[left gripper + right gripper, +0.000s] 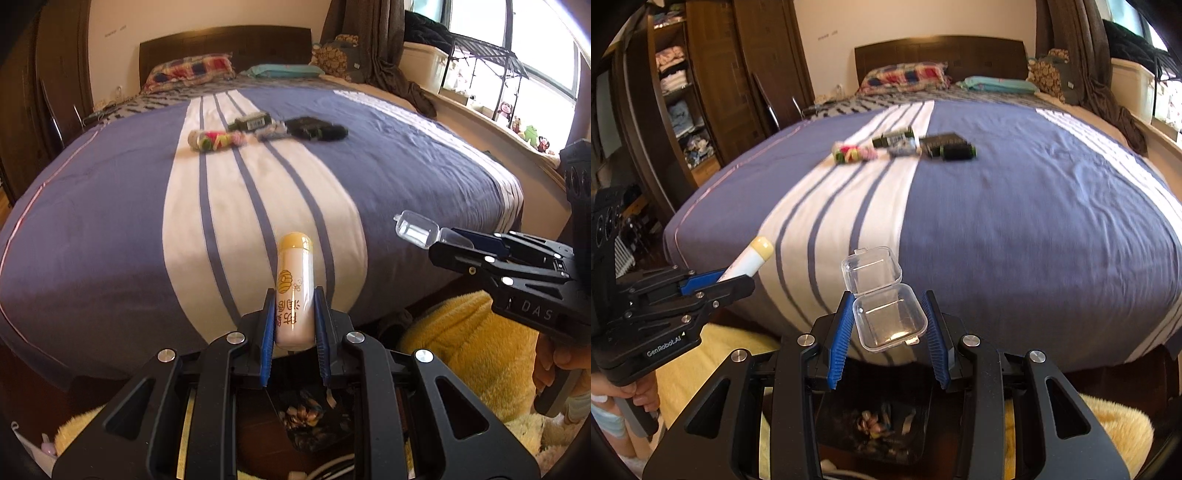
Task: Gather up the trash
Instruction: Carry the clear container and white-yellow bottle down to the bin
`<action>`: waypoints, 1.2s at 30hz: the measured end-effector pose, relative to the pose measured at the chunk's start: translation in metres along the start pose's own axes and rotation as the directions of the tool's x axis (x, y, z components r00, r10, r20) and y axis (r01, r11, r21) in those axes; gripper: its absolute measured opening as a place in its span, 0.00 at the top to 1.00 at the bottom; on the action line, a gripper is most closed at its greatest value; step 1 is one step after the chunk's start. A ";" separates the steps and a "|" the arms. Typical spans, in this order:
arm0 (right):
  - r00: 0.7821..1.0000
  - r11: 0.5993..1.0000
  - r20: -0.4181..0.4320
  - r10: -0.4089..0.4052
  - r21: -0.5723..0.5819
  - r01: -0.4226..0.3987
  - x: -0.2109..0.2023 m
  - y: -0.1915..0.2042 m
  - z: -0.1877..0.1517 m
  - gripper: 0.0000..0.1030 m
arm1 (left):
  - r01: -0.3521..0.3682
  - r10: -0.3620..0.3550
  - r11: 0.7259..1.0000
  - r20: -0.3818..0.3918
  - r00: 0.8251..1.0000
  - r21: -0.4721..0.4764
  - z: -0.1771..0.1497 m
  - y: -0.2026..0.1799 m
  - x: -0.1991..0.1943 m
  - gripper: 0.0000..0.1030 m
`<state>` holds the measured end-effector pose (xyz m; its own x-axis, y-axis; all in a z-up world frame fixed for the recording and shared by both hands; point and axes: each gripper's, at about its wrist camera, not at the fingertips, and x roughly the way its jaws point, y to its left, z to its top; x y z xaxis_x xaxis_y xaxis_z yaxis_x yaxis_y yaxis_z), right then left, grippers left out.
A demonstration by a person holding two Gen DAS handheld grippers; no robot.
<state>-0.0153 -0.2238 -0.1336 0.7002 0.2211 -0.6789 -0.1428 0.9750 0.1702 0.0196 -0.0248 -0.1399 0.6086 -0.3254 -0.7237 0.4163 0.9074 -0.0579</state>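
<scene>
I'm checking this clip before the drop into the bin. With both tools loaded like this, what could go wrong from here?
1. The left tool grips only the bottom end of the white tube; most of it sticks out, so it could pivot or slip.
2. The clear plastic case in the right tool hangs open, and its lid might catch on the dark bin below.
3. The two tools are close together, so they could bump over the bin.

Bedroom: bed (pixel 110 206) with blue-and-white striped cover beyond the fingers, dark headboard (pixel 225 42) against pale wall, bright window (pixel 532 55) right, wooden wardrobe (pixel 713 74) left, yellow shaggy rug (pixel 469 332) below.
</scene>
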 end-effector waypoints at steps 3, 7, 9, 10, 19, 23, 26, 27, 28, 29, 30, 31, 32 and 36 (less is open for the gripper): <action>0.999 1.000 -0.039 -0.002 0.004 0.002 0.007 -0.002 -0.011 0.63 | 0.007 -0.008 1.000 -0.044 0.999 -0.013 -0.015 0.001 0.009 0.83; 0.995 1.000 -0.095 -0.001 0.014 0.003 0.020 -0.005 -0.026 0.63 | 0.024 -0.027 0.999 -0.107 0.994 -0.033 -0.034 0.002 0.025 0.83; 0.992 1.000 -0.130 -0.002 0.017 0.004 0.028 -0.006 -0.035 0.63 | 0.029 -0.034 0.999 -0.141 0.989 -0.040 -0.043 0.002 0.035 0.83; 0.989 1.000 -0.150 -0.001 0.018 0.004 0.033 -0.006 -0.040 0.63 | 0.031 -0.038 0.999 -0.152 0.988 -0.044 -0.047 0.003 0.037 0.83; 0.962 1.000 -0.273 -0.003 0.021 0.009 0.066 -0.005 -0.070 0.63 | 0.040 -0.056 0.997 -0.274 0.960 -0.063 -0.079 0.000 0.078 0.83; 0.944 0.999 -0.331 0.005 0.031 0.006 0.083 -0.006 -0.085 0.63 | 0.048 -0.070 0.996 -0.329 0.942 -0.076 -0.093 -0.001 0.097 0.82; 0.930 0.999 -0.367 0.014 0.044 0.002 0.093 -0.007 -0.093 0.63 | 0.055 -0.083 0.995 -0.370 0.925 -0.085 -0.103 0.001 0.112 0.82; 0.925 0.999 -0.379 0.019 0.049 0.000 0.097 -0.008 -0.096 0.63 | 0.057 -0.087 0.995 -0.379 0.921 -0.088 -0.108 0.001 0.114 0.82; 0.921 0.999 -0.389 0.022 0.053 -0.001 0.100 -0.009 -0.097 0.63 | 0.061 -0.093 0.994 -0.393 0.915 -0.092 -0.112 0.002 0.118 0.82; 0.917 0.998 -0.399 0.024 0.057 -0.001 0.104 -0.010 -0.099 0.63 | 0.065 -0.099 0.993 -0.405 0.909 -0.097 -0.114 0.002 0.122 0.82; 0.913 0.998 -0.408 0.027 0.061 -0.003 0.107 -0.010 -0.101 0.63 | 0.069 -0.107 0.992 -0.422 0.900 -0.103 -0.117 0.003 0.128 0.82; 0.908 0.998 -0.417 0.031 0.065 -0.004 0.110 -0.011 -0.101 0.63 | 0.072 -0.111 0.992 -0.430 0.896 -0.107 -0.118 0.003 0.132 0.82; 0.903 0.997 -0.428 0.036 0.072 -0.006 0.115 -0.012 -0.102 0.63 | 0.075 -0.117 0.991 -0.438 0.891 -0.112 -0.120 0.003 0.136 0.82; 0.883 0.994 -0.465 0.063 0.104 -0.016 0.129 -0.016 -0.106 0.63 | 0.089 -0.144 0.987 -0.479 0.866 -0.136 -0.126 0.004 0.153 0.82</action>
<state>0.0035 -0.2080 -0.2993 0.2836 0.2665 -0.9212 -0.0805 0.9638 0.2541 0.0293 -0.0375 -0.3375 0.1432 -0.2853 -0.9477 0.3731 0.9024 -0.2153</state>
